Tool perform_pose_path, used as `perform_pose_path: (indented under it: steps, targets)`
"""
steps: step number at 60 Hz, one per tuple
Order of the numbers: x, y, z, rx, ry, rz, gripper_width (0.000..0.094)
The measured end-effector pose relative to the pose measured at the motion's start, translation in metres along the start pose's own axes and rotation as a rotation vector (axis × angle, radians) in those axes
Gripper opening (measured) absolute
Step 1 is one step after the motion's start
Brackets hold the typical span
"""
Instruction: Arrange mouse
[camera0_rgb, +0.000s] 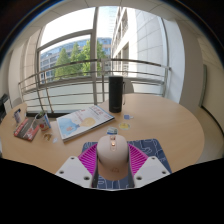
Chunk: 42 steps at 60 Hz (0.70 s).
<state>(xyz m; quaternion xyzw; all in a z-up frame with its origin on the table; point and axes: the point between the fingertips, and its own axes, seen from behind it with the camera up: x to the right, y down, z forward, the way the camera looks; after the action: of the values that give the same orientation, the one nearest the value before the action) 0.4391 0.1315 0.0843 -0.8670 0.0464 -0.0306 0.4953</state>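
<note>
A beige computer mouse (112, 160) sits lengthwise between my two fingers, its nose pointing away from me. My gripper (112, 149) is shut on it: the magenta pads (91, 158) press against both of its sides. A blue-grey patterned mouse mat (150, 149) lies on the round wooden table (170, 125) directly under the mouse and fingers. I cannot tell whether the mouse rests on the mat or hangs just above it.
A black cylinder (116, 93) stands upright beyond the fingers near the table's far edge. An open magazine (83, 122) lies ahead to the left, with small items (27, 126) farther left. A railing and large windows (80, 50) lie behind the table.
</note>
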Motion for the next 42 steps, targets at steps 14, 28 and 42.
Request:
perform_pose_path:
  steps: [14,28,42]
  targets:
    - [0.039,0.067,0.049,-0.115,-0.005,0.005,0.0467]
    - [0.034,0.074,0.042,-0.153,-0.037,0.008,0.0857]
    - [0.037,0.036,-0.028,-0.087,-0.004,-0.031,0.0843]
